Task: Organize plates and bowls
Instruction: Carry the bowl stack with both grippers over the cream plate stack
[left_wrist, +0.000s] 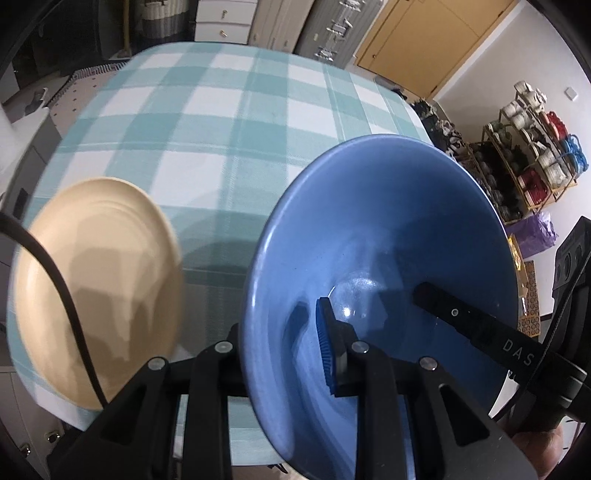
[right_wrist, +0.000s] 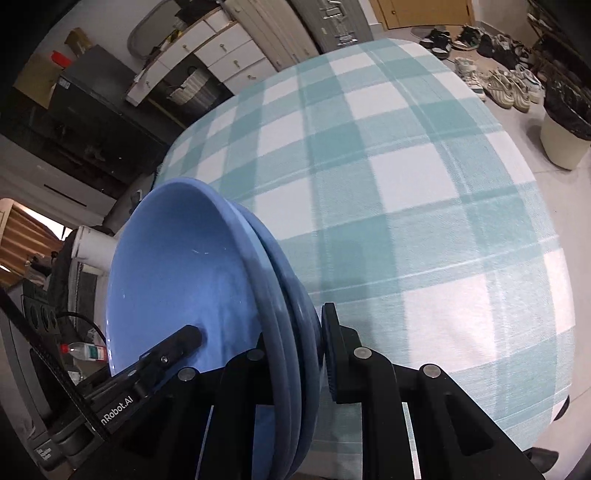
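A nested stack of blue bowls (left_wrist: 388, 229) is gripped at opposite rims by both grippers, above the near part of the checked tablecloth (left_wrist: 221, 110). My left gripper (left_wrist: 280, 350) is shut on the rim, its blue pad inside the top bowl and its other finger hidden behind the wall. In the right wrist view my right gripper (right_wrist: 291, 354) is shut on the stacked rims of the blue bowls (right_wrist: 177, 266), one finger outside. Each view shows the other gripper's finger reaching into the bowl. A cream plate (left_wrist: 96, 288) lies flat on the cloth to the left, blurred.
The checked cloth (right_wrist: 406, 184) covers the whole table and stretches far ahead of the bowls. A bin with a black liner (right_wrist: 565, 136) and several shoes (right_wrist: 506, 85) stand on the floor at right. White drawers (right_wrist: 221, 55) are behind; a rack of spools (left_wrist: 535, 147) is to the right.
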